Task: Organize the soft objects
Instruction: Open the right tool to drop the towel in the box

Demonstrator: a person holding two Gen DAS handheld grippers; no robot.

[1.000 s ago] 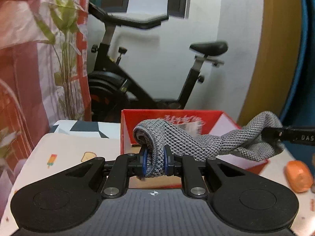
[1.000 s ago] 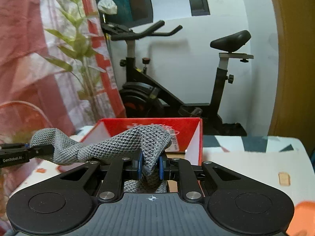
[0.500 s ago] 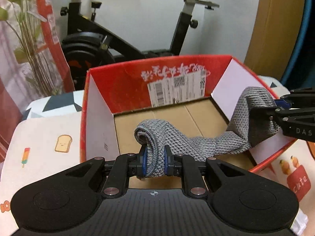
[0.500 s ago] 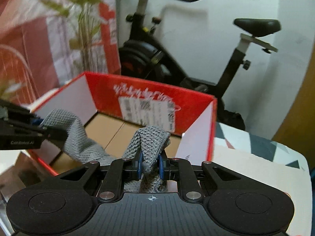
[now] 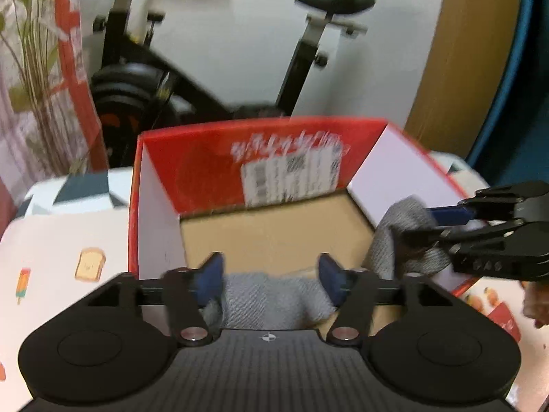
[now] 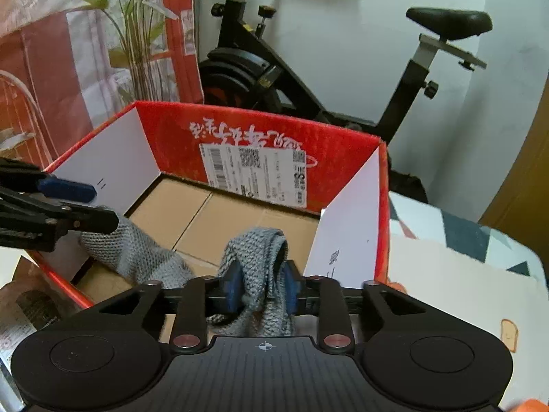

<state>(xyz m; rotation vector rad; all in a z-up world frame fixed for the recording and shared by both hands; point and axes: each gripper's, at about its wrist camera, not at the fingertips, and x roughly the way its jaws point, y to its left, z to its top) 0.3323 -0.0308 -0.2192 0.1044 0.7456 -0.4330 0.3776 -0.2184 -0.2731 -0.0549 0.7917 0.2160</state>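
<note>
A grey knitted cloth (image 5: 264, 295) lies draped across the cardboard floor of an open red box (image 5: 206, 171). My left gripper (image 5: 271, 274) hangs over the box's near edge, its jaws opening wide; one end of the cloth lies loose between them and the blue pads stand clear of it. My right gripper (image 6: 262, 285) is opening too. The other end of the cloth (image 6: 257, 257) stands bunched between its pads, which no longer squeeze it. Each gripper shows in the other's view: the left gripper (image 6: 103, 206) and the right gripper (image 5: 418, 225).
The red box (image 6: 343, 158) stands on a table with a cartoon-print cloth (image 5: 68, 240). Behind it are an exercise bike (image 6: 274, 68) and a leafy plant (image 6: 137, 34). A crinkled bag (image 6: 27, 302) lies left of the box. A person's hand (image 5: 535, 305) shows at the right edge.
Both grippers carried the cloth down into the red box while shut on it. Now the left jaws have sprung wide apart and the right jaws have parted, and the cloth has sagged onto the box floor.
</note>
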